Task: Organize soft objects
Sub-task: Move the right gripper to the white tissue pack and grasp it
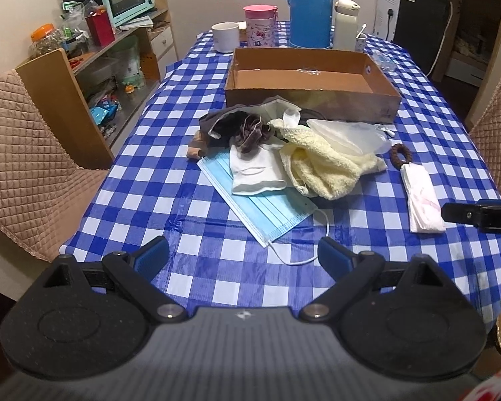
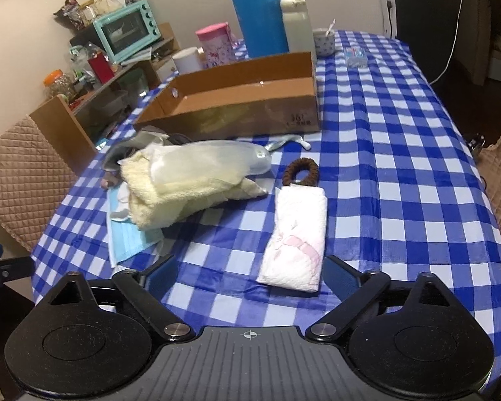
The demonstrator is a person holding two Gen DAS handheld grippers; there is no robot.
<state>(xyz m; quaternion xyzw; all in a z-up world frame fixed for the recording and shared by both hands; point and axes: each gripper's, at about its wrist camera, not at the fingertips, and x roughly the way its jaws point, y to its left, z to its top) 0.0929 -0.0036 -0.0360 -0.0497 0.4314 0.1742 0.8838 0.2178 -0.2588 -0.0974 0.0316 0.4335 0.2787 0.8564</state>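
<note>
The cardboard box sits open and, as far as either view shows, with nothing soft inside it, so the sorting looks barely begun, if at all; every soft thing lies on the checked tablecloth on the near side of the box; touching or just short of the box's front wall is the heap: a dark garment with a brown scrunchie on it, a white sock, a yellow towel and a clear plastic bag draped over the towel's far end; a blue face mask lies flat under the heap, on its side away from the box; near the box's right end and farther from it, apart from the heap, lie a brown hair tie and, touching it, a folded white tissue pack; the left gripper hovers with jaws spread wide and nothing between them, just beyond the mask's ear loop as reckoned from the box; the right gripper likewise stands wide and empty, its fingers flanking the end of the tissue pack that points away from the box; judging by that, the tissue pack is the likely first pick, and all of the pieces remain to be moved into the box.
</note>
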